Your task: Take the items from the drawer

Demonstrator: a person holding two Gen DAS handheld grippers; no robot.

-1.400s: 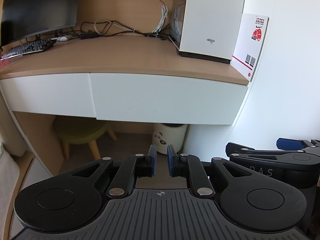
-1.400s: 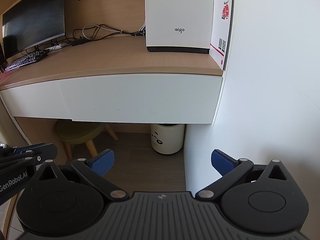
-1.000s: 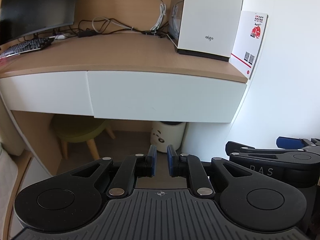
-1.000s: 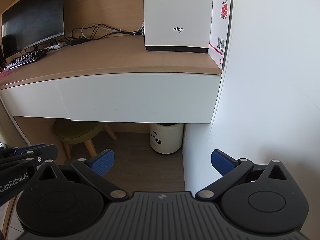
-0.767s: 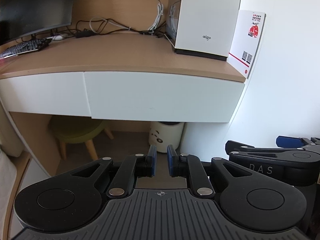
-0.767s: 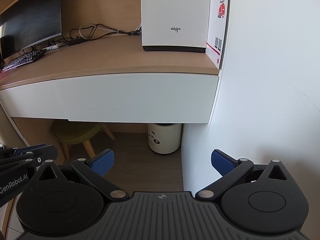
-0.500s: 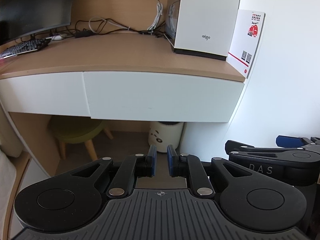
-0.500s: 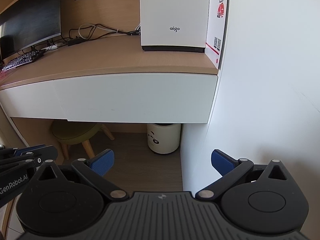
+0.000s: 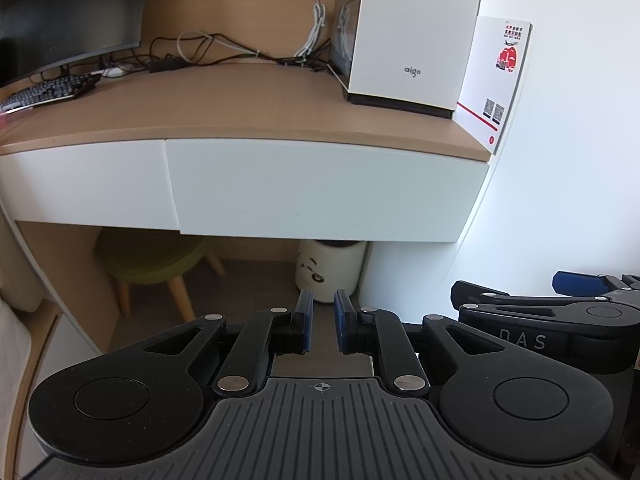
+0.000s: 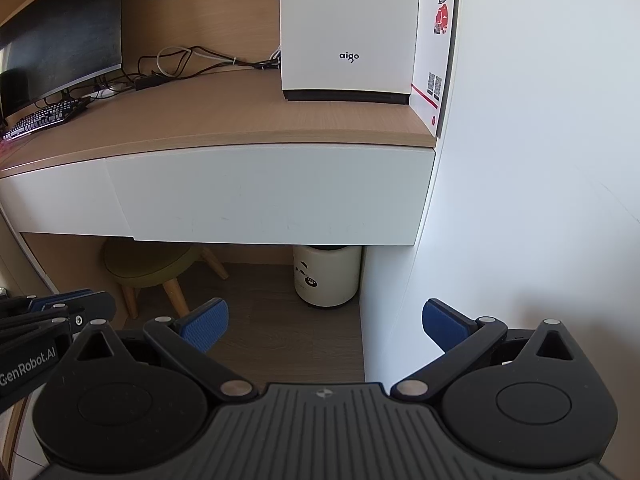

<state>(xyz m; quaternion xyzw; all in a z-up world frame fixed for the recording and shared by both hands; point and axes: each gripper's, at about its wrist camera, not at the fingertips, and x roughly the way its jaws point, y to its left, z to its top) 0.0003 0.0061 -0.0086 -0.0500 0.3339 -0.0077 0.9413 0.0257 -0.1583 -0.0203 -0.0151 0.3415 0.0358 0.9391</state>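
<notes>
Two white drawer fronts sit shut under the wooden desk top. The wide right drawer (image 9: 320,188) (image 10: 272,196) is straight ahead of both grippers, and the narrower left drawer (image 9: 84,184) is beside it. Neither front shows a handle, and what is inside is hidden. My left gripper (image 9: 321,320) hangs below and in front of the right drawer, shut with only a thin gap and nothing between its blue pads. My right gripper (image 10: 324,324) is at about the same height to its right, open and holding nothing.
A white computer case (image 9: 416,32) and a leaning card (image 9: 496,80) stand at the desk's right end, against the white wall (image 10: 540,160). A monitor (image 9: 68,12), keyboard (image 9: 44,92) and cables lie at the back left. Under the desk are a green stool (image 9: 152,260) and a white bin (image 9: 330,268).
Both grippers have drifted slightly to the right, so the desk and drawers sit a little further left in both views. Neither gripper's jaws have changed.
</notes>
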